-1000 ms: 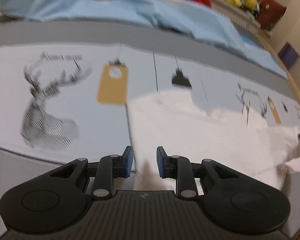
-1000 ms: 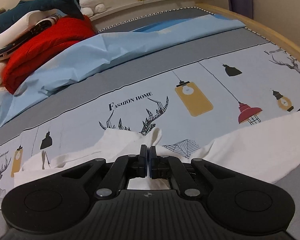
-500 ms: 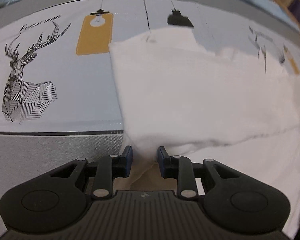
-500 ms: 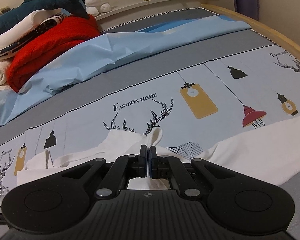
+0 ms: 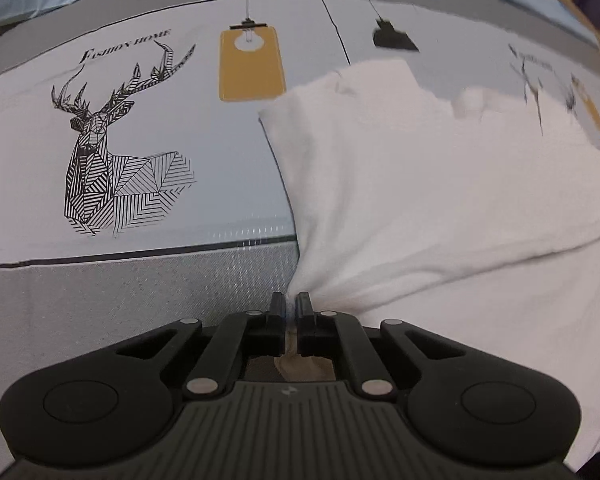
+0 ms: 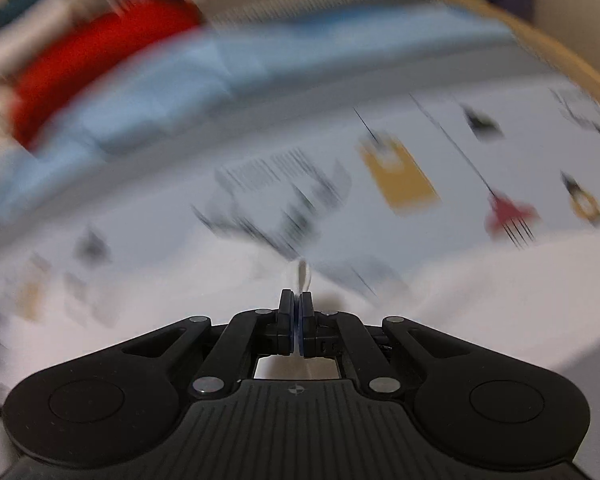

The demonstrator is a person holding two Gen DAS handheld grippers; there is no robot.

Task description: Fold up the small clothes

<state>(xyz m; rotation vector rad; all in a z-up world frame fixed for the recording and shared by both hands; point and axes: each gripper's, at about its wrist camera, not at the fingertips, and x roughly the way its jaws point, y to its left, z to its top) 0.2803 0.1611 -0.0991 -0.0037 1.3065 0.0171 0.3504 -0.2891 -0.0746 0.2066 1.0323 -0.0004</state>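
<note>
White cloth [image 5: 420,184] lies on the printed bedsheet [image 5: 140,140], its near corner bunched and clamped in the left gripper [image 5: 289,304]. In the blurred right wrist view, the right gripper [image 6: 297,304] pinches a white fold.

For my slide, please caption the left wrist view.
Left claw pinches white cotton garment on deer-print bedsheet.
</note>
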